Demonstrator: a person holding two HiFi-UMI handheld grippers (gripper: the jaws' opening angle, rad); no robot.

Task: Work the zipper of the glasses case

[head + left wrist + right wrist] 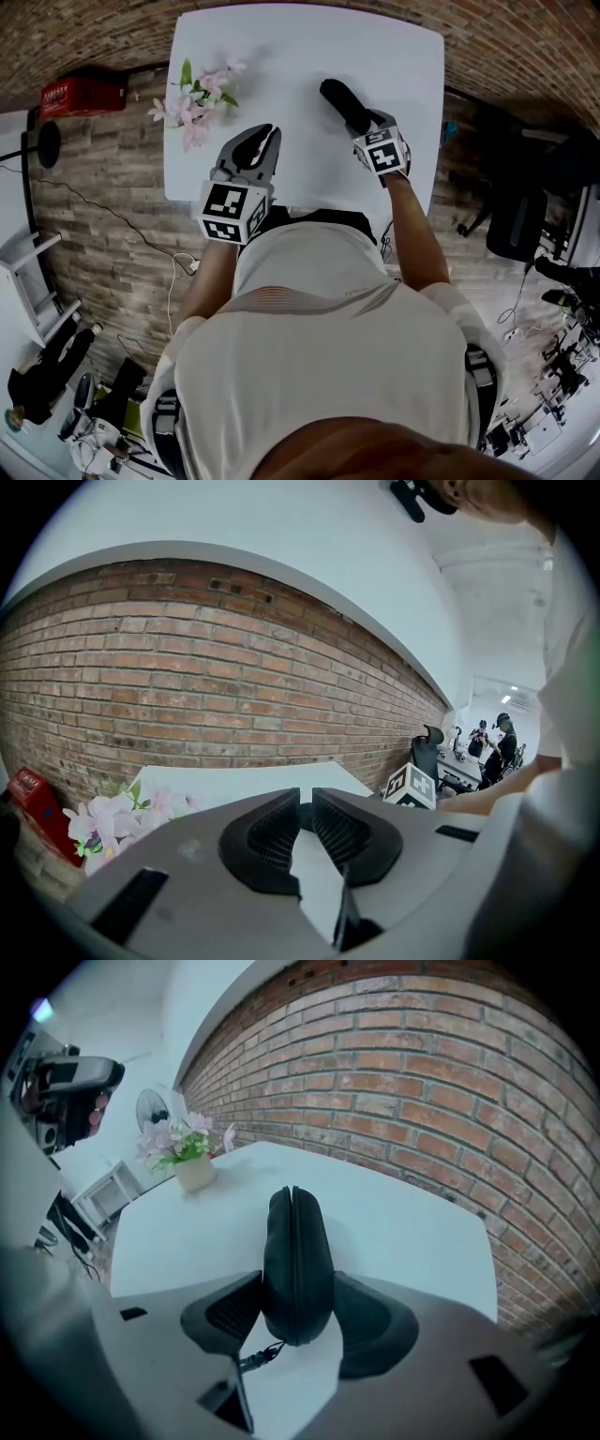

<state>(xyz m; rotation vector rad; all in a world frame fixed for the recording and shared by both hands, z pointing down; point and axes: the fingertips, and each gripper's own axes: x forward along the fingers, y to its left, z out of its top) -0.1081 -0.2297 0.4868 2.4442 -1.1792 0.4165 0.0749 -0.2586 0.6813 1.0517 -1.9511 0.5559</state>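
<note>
Grip step: my right tongs clamp the case on edge on the table, left tongs closed, empty; next left must open and pinch the pull dangling at the case's near end

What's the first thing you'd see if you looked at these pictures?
A black glasses case stands on its edge on the white table, pinched between the jaws of the right gripper. Pink flowers sit by the table's left edge, and the left gripper hangs shut and empty close by.
</note>
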